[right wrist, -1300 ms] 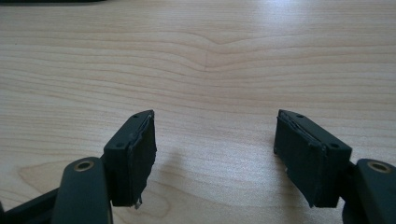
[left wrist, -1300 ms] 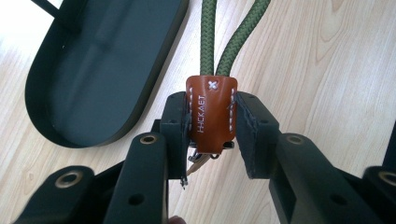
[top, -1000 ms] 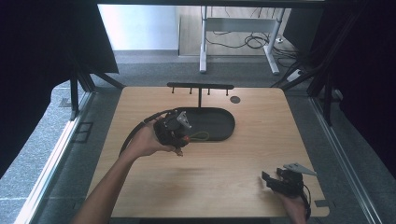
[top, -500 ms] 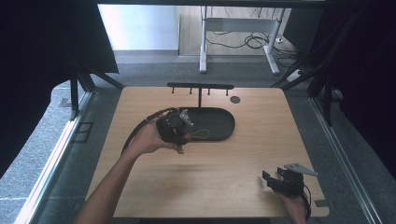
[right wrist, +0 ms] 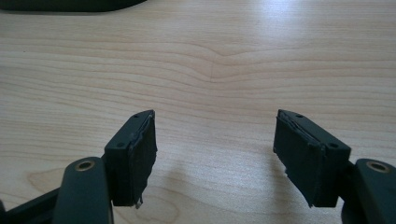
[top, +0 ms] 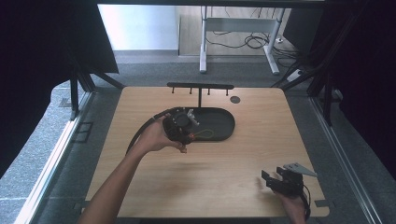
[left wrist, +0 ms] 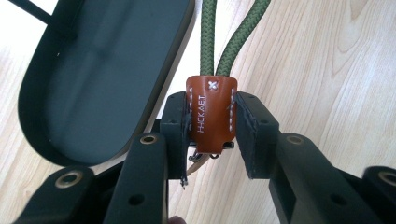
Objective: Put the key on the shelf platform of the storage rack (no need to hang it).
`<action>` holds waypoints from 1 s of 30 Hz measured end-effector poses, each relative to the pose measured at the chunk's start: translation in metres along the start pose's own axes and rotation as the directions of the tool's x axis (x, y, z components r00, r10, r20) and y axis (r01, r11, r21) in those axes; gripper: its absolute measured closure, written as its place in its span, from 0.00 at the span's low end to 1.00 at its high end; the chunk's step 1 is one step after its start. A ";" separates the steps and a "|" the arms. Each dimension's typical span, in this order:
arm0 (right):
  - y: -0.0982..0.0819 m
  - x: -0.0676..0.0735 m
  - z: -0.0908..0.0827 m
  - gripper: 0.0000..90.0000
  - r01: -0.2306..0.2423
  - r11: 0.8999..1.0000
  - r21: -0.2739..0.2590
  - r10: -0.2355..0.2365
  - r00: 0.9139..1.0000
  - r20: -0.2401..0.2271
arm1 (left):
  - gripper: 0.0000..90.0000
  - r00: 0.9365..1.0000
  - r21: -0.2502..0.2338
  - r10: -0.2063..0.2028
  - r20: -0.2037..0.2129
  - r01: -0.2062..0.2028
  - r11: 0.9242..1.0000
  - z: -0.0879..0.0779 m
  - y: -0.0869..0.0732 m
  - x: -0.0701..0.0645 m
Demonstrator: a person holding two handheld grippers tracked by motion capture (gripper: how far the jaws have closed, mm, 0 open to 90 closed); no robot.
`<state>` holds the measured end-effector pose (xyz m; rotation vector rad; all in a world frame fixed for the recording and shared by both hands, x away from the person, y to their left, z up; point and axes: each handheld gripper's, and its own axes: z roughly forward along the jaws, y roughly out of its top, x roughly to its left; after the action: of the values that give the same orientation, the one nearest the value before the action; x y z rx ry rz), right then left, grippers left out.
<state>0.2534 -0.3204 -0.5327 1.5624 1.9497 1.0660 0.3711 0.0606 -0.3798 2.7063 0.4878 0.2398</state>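
Left gripper [left wrist: 212, 135] clamped on a brown leather tab [left wrist: 211, 112], pads pressing both its sides. Tab carries white stitching and stamped lettering; two strands of green cord [left wrist: 229, 42] run from its top away across the wood. In the high view this gripper [top: 180, 126] sits at the near-left end of a dark oval tray [top: 219, 123], the cord loop [top: 204, 134] lying by the tray's near edge. Tray sits mid-table toward the far side, with a black hook rack [top: 201, 87] just behind it. Right gripper [right wrist: 215, 154] jaws wide apart, nothing between them, bare wooden table [right wrist: 224, 70] beneath; it rests at the near-right corner [top: 286, 179], well apart from the tray.
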 end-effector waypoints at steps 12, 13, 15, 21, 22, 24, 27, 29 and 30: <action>0.000 0.003 0.002 0.33 0.005 1.000 0.012 -0.005 1.000 -0.007 | 0.74 1.000 0.004 -0.027 -0.010 0.027 1.000 0.004 0.007 0.015; 0.000 0.003 0.003 0.33 0.007 1.000 0.012 -0.007 1.000 -0.007 | 0.74 0.999 0.010 -0.037 -0.009 0.037 0.999 0.007 0.007 0.019; 0.000 0.003 0.003 0.33 0.006 1.000 0.012 -0.006 1.000 -0.007 | 0.74 0.999 0.013 -0.042 -0.008 0.042 0.999 0.008 0.007 0.021; -0.001 0.005 0.005 0.33 0.012 1.000 0.022 -0.012 1.000 -0.009 | 0.74 0.998 0.021 -0.062 0.007 0.062 0.998 0.017 0.007 0.033; -0.001 0.006 0.006 0.33 0.013 1.000 0.023 -0.013 1.000 -0.009 | 0.74 0.998 0.034 -0.063 0.000 0.063 0.997 0.021 0.009 0.035; -0.001 0.006 0.006 0.33 0.013 1.000 0.024 -0.012 1.000 -0.010 | 0.74 0.998 0.040 -0.057 -0.007 0.058 0.998 0.021 0.010 0.036; -0.001 0.005 0.005 0.33 0.013 1.000 0.023 -0.013 1.000 -0.007 | 0.74 0.998 0.041 -0.055 -0.009 0.055 0.998 0.022 0.017 0.040; -0.001 0.005 0.005 0.33 0.010 1.000 0.024 -0.010 1.000 -0.007 | 0.74 0.998 0.037 -0.061 0.008 0.061 0.997 0.025 0.019 0.043; -0.001 0.005 0.005 0.33 0.010 1.000 0.024 -0.010 1.000 -0.007 | 0.74 0.998 0.037 -0.061 0.008 0.061 0.997 0.025 0.019 0.043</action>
<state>0.2552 -0.3141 -0.5361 1.5623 1.9795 1.0485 0.4222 0.0520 -0.3907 2.7215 0.5771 0.2043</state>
